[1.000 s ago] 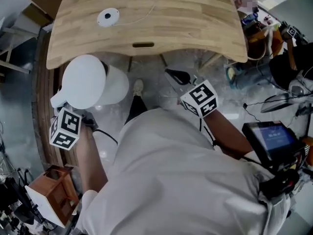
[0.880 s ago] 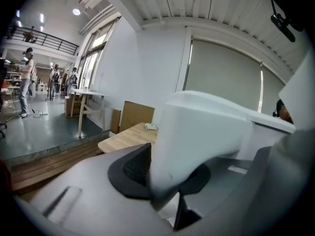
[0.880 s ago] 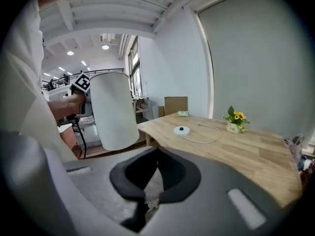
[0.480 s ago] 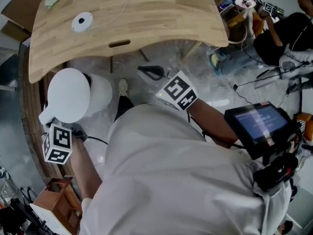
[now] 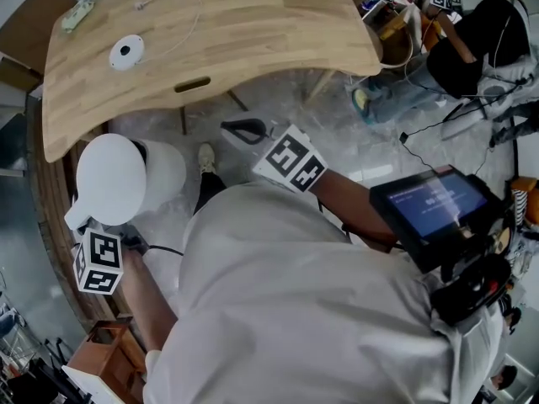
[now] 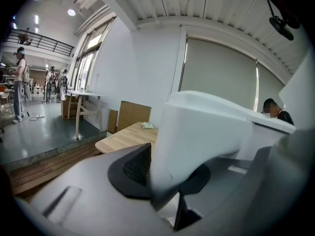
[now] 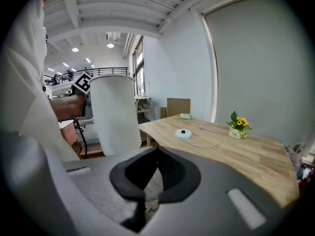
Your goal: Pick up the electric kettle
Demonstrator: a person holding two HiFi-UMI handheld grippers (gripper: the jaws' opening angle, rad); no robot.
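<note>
The person wore a white shirt. The left gripper and right gripper had grey bodies and black pads. The left cube and right cube were white with black square markers.

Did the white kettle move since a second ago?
No. The kettle stays just off the wooden table's near left corner, as before; only the head view shifted.

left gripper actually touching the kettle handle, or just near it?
Touching. In the left gripper view, the left gripper has both pads pressed on the kettle's white handle, with no gap on either side.
</note>
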